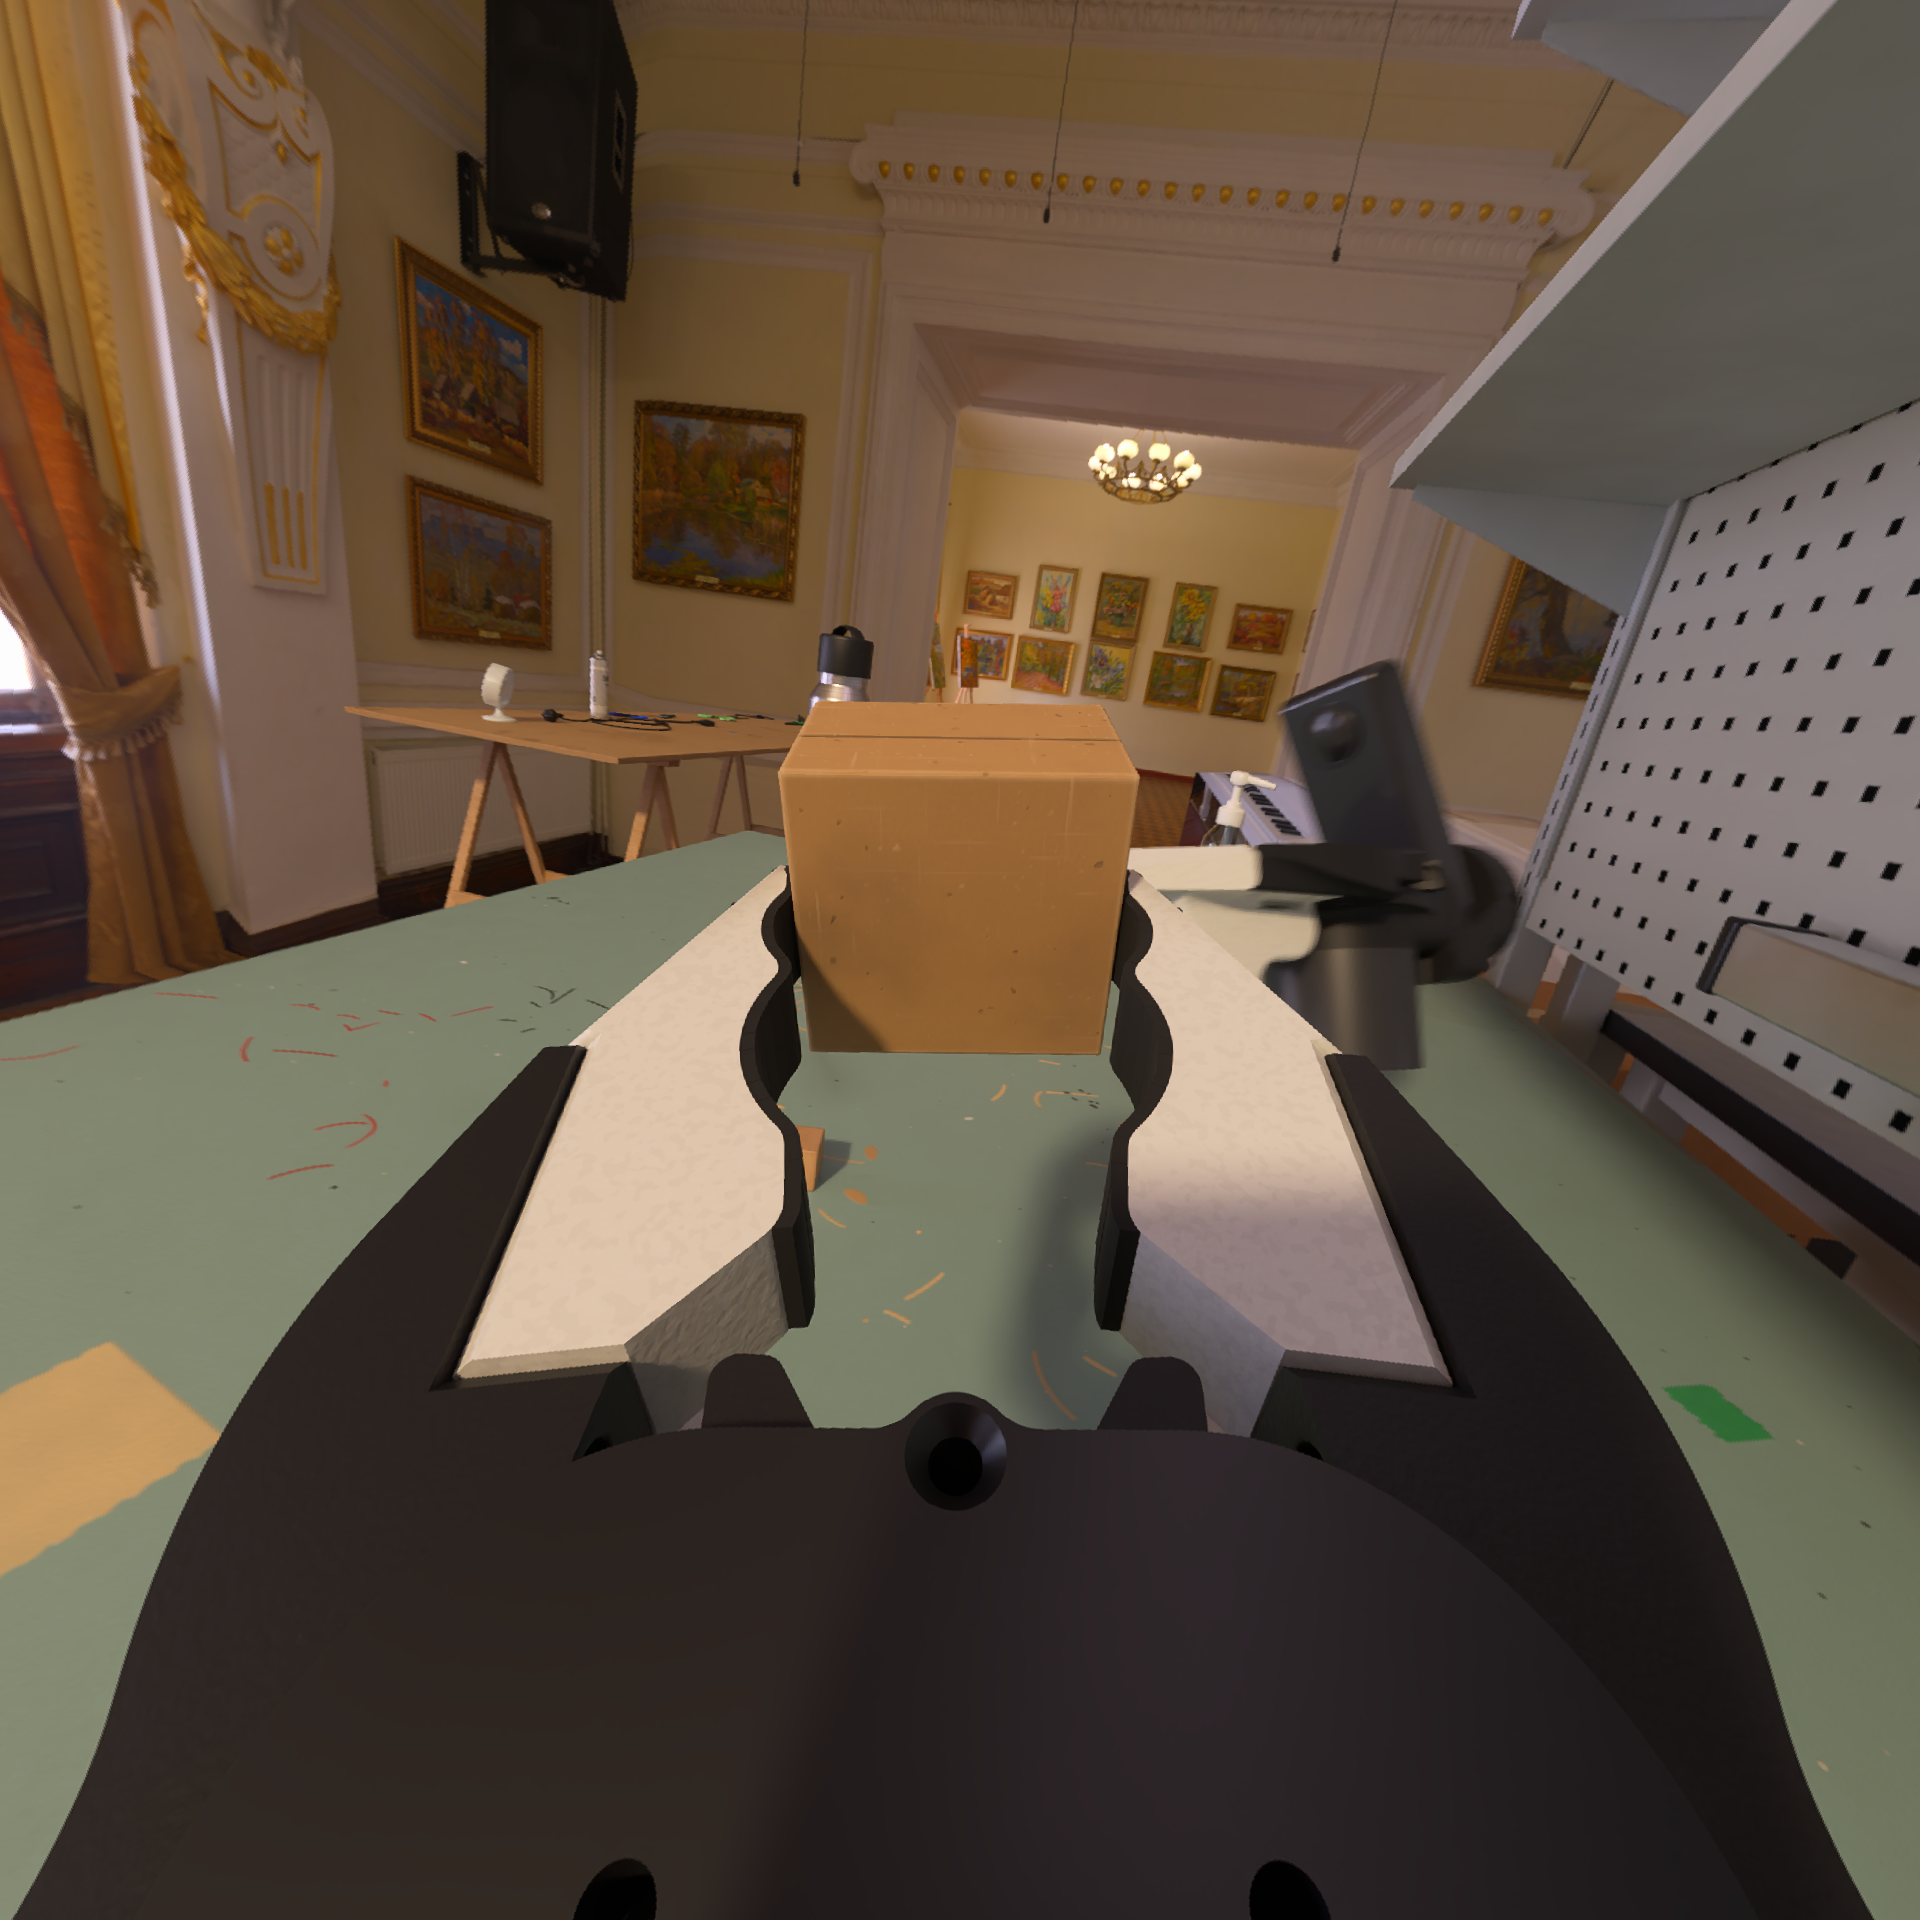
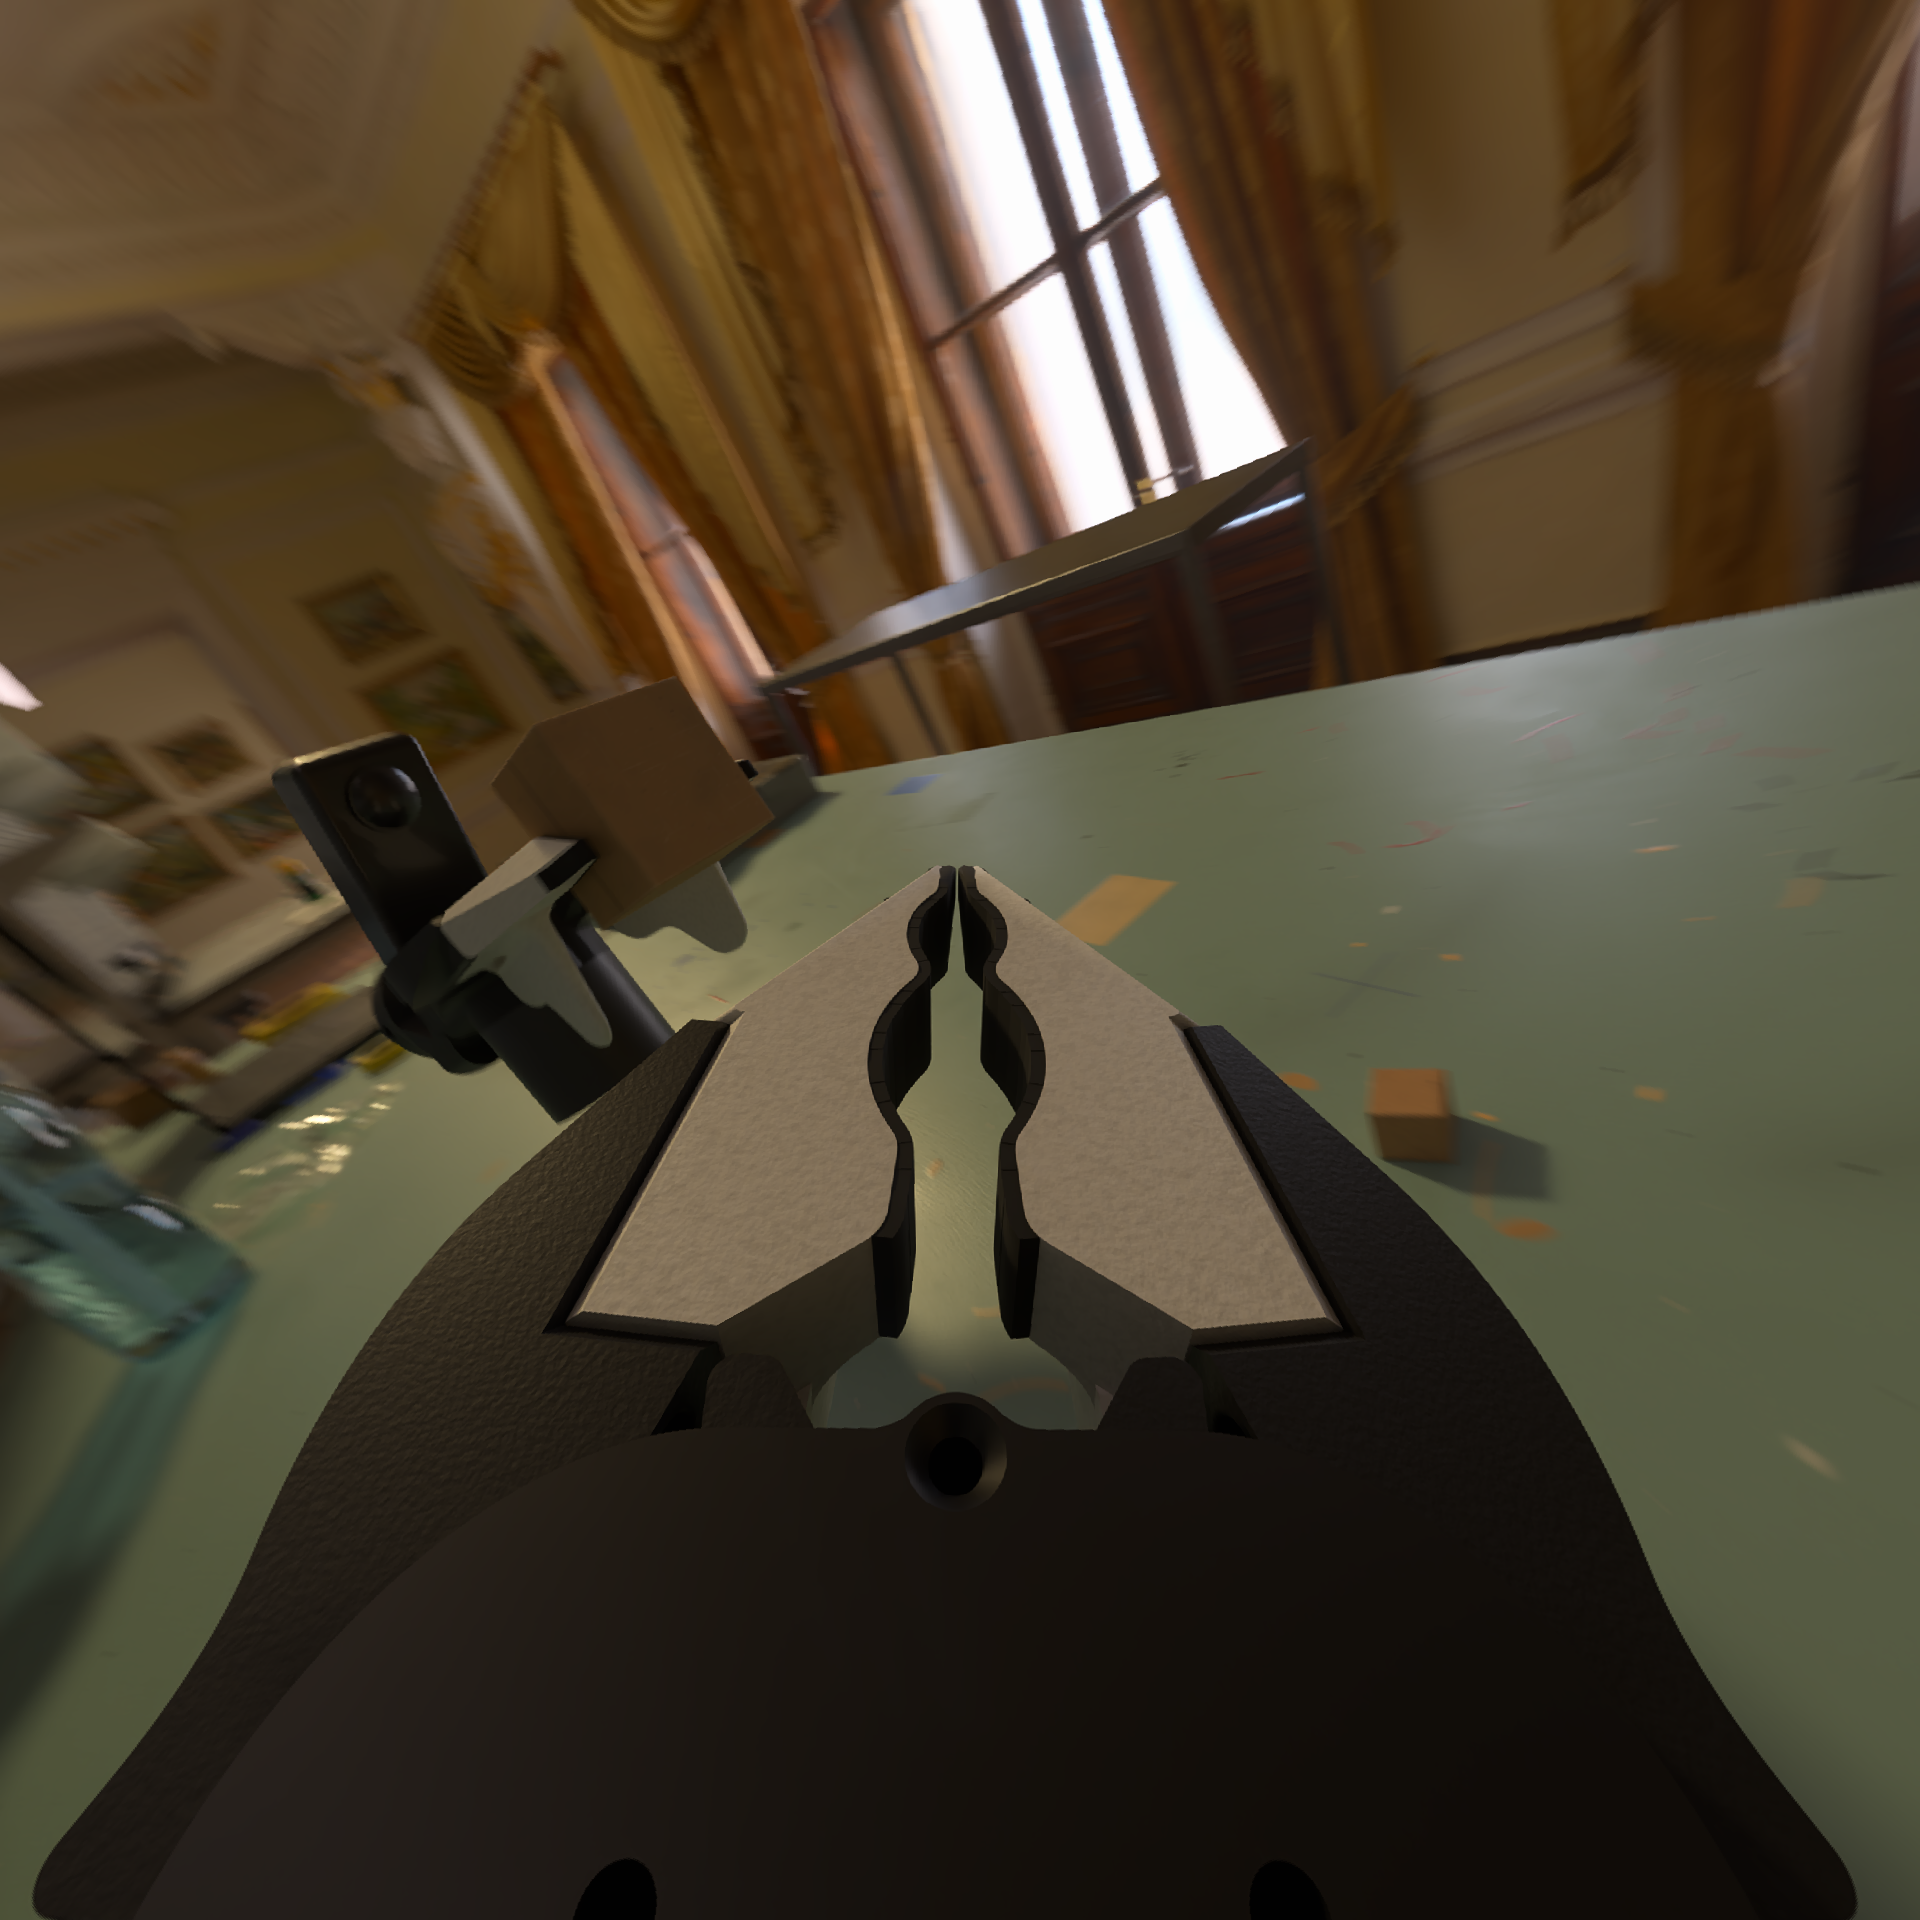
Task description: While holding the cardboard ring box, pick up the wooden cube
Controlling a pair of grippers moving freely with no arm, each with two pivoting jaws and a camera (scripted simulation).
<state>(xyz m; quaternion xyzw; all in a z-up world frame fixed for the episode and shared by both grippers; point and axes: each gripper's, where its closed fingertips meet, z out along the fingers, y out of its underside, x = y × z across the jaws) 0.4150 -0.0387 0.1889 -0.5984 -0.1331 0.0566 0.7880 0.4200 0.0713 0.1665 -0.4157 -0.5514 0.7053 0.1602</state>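
My left gripper (image 1: 956, 894) is shut on the cardboard ring box (image 1: 951, 883), a plain brown cube held by its sides above the green table (image 1: 312, 1143). The wooden cube (image 1: 812, 1155) shows only as a small corner on the table under my left finger. In the right wrist view the wooden cube (image 2: 1410, 1114) sits alone on the table, low and right of my right gripper (image 2: 956, 875), which is shut and empty. The left gripper (image 2: 623, 883) with the ring box (image 2: 634, 795) is to its left. The right gripper (image 1: 1205, 871) also shows beside the box.
A white pegboard (image 1: 1766, 779) with a shelf (image 1: 1683, 312) above it stands along the right side of the table. A pump bottle (image 1: 1231, 810) stands behind the right gripper. A clear container (image 2: 94, 1247) sits at the table's left edge in the right wrist view.
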